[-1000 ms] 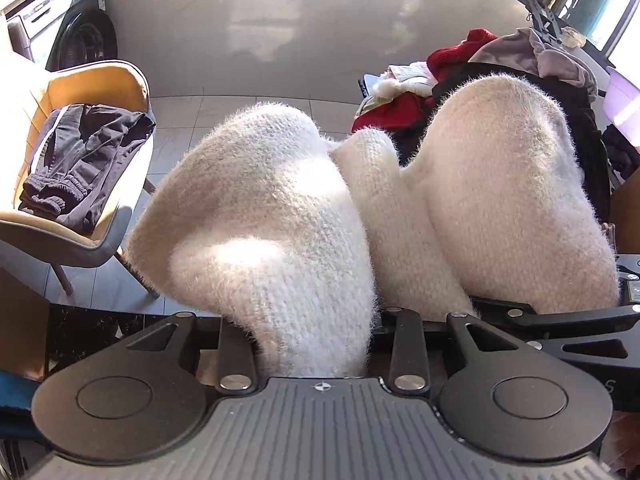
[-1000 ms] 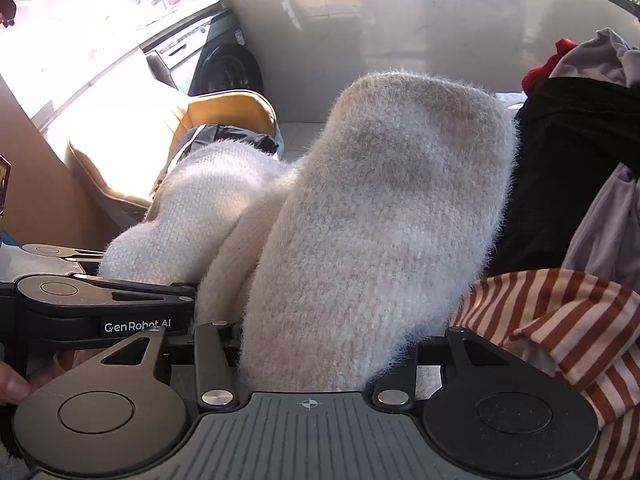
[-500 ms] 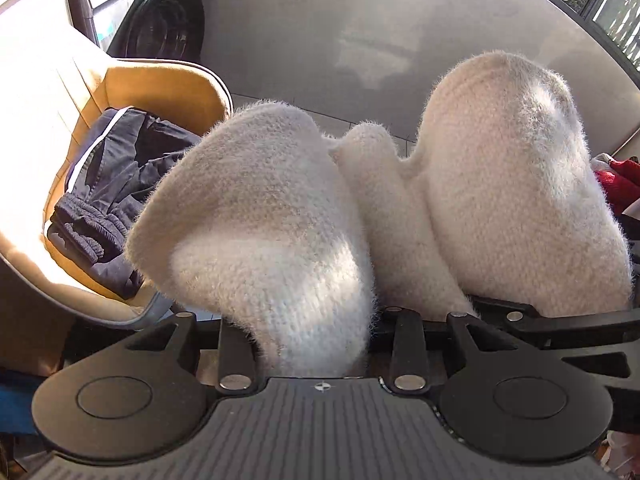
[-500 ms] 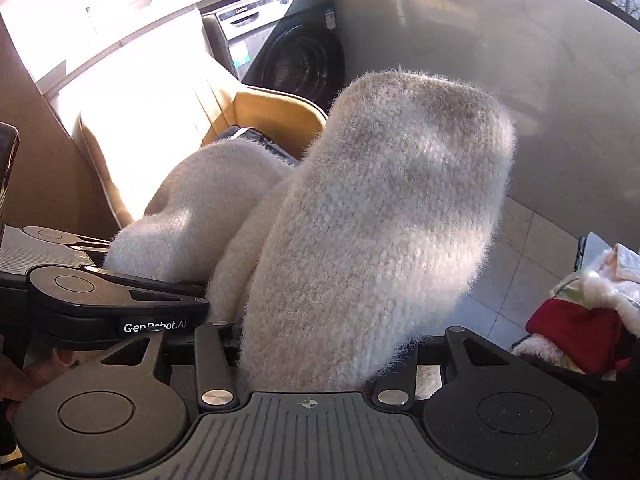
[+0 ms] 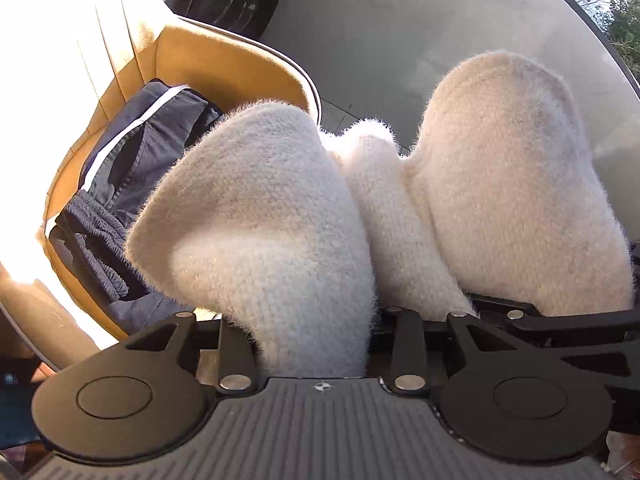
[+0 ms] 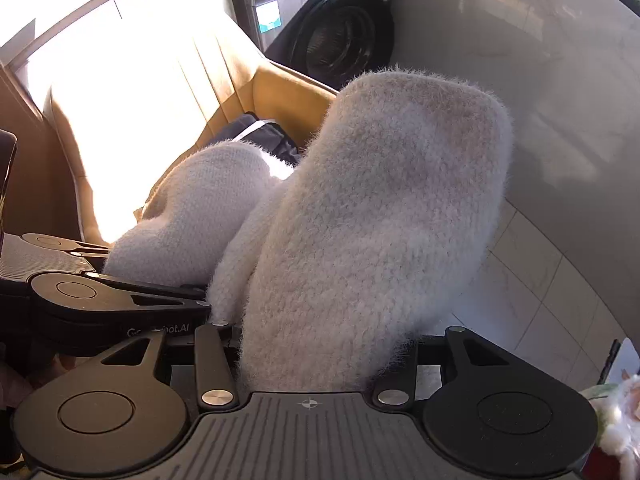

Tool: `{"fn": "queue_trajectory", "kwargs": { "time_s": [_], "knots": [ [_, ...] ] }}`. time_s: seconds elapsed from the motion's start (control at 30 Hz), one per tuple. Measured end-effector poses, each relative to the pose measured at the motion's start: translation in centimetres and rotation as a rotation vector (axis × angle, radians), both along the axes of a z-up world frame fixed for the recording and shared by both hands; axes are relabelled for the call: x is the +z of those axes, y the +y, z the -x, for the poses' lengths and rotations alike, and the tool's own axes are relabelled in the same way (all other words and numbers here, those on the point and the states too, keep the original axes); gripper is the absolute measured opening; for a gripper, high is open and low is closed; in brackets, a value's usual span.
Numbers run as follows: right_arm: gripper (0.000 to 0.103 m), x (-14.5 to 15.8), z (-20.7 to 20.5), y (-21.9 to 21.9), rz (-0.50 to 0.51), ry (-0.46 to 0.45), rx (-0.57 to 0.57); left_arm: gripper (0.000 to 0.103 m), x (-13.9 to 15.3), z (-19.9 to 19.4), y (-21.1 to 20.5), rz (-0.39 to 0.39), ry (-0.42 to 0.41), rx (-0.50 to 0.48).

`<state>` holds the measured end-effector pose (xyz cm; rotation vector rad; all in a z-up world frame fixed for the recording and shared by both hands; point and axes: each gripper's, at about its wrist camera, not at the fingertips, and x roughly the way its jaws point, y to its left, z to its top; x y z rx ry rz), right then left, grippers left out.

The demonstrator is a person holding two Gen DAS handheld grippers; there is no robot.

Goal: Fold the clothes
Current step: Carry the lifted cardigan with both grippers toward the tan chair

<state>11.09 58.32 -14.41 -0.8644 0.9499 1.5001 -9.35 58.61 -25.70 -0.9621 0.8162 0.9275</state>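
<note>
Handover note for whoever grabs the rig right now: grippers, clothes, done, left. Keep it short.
Left hand-held gripper: shut on one bunched end of the fluffy white sweater.
Right hand-held gripper: shut on the other bunched end of the same sweater; the two grippers sit side by side.
Sweater hangs folded between them, off any surface, over the tan chair.
A dark garment with a white stripe already lies on the chair seat.
Washing machine stands behind the chair.
Done: sweater gathered and lifted.
Left: probably set it down on the chair, then fetch the next piece.
</note>
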Motion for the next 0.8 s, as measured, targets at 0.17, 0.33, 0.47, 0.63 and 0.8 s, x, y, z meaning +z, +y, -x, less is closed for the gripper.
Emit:
{"fn": "queue_trajectory", "kwargs": {
  "time_s": [0.17, 0.33, 0.47, 0.63, 0.8],
  "knots": [
    [0.042, -3.0, 3.8, 8.0, 0.026, 0.018, 0.176, 0.035, -2.8, 4.4, 5.6, 0.047, 0.012, 0.199],
    [0.042, -6.6, 8.2, 17.2, 0.039, 0.067, 0.397, 0.035, -5.6, 8.2, 11.1, 0.051, 0.057, 0.44],
    [0.042, -10.2, 11.5, 24.4, 0.078, 0.107, 0.563, 0.035, -8.4, 10.6, 14.9, 0.084, 0.092, 0.628],
    [0.042, -14.1, 14.8, 30.9, 0.105, 0.129, 0.76, 0.035, -11.6, 11.8, 18.0, 0.065, 0.147, 0.758],
    [0.043, -17.6, 15.9, 34.4, 0.135, 0.159, 0.867, 0.036, -14.7, 11.7, 19.1, 0.074, 0.181, 0.795]
  ]
}}
